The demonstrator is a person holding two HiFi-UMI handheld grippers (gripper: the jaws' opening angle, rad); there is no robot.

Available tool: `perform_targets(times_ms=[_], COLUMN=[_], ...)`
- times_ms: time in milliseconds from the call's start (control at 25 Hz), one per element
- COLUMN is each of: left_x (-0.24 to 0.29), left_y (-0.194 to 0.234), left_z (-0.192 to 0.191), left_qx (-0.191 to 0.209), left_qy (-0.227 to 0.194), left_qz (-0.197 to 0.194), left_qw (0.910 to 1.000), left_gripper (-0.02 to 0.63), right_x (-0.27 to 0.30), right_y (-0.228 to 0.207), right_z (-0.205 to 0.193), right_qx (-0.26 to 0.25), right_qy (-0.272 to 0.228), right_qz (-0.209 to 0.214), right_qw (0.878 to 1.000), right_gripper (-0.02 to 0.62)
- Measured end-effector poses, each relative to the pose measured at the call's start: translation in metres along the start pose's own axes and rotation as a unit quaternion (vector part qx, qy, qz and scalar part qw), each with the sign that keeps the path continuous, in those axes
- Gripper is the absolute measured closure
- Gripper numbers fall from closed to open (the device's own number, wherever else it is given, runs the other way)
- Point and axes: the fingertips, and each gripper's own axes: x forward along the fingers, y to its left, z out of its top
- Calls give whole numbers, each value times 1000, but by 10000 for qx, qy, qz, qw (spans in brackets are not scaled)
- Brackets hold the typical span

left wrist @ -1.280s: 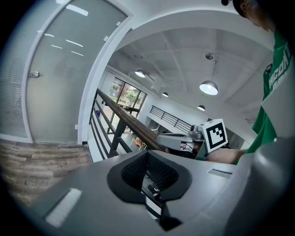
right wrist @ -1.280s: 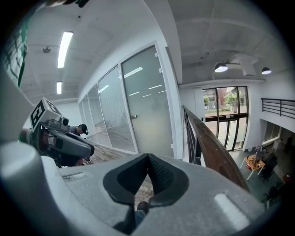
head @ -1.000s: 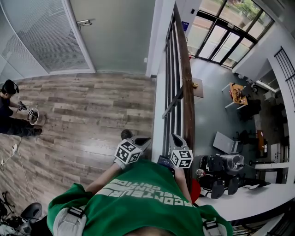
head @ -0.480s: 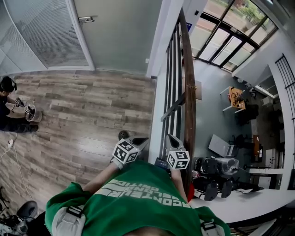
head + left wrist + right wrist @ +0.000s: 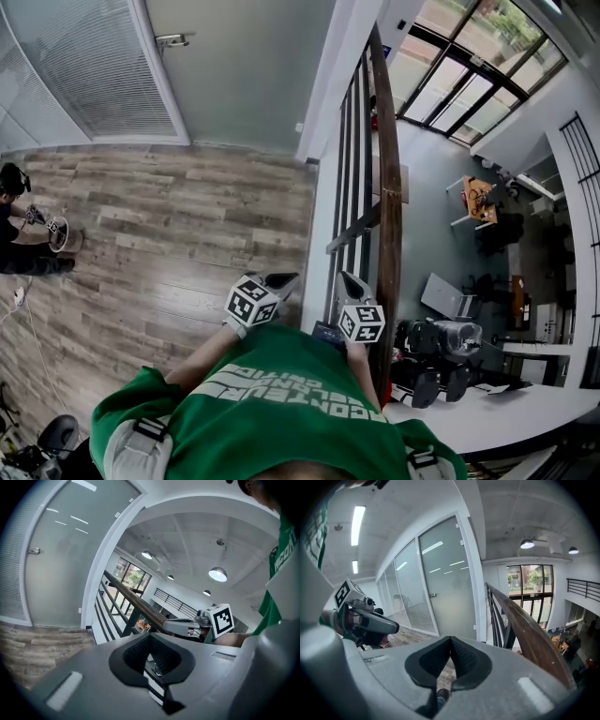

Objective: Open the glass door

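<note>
Left claw (image 5: pixel 281 278) and right claw (image 5: pixel 349 281) are staying shut, empty | I am advancing them beside the railing (image 5: pixel 387 187) | glass door (image 5: pixel 244 75) is drawing nearer, handle (image 5: pixel 172 40) untouched.

Held out in front, left gripper (image 5: pixel 284 279) and right gripper (image 5: pixel 347 279) side by side, tilted slightly down, fingers closed

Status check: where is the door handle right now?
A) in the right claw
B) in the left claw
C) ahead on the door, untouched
C: the door handle sits on the glass door well ahead, while the left claw and right claw are shut and empty.
</note>
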Motion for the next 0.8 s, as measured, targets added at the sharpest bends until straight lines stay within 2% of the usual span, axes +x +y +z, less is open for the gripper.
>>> perform_targets(times_ms=[480,800], left_x=[-6,-19], left_y=[54,99], left_z=[34,57], left_qx=[-172,-278], left_qy=[-145,-292], left_qz=[105,221], left_qw=[9997,9989], left_gripper=[591,591], right_x=[55,100], right_y=[10,32], right_z=[38,63], right_qx=[-147,-327], right_qy=[98,186], right_qz=[138,331], right_qw=[9997,9987], right_gripper=[603,603])
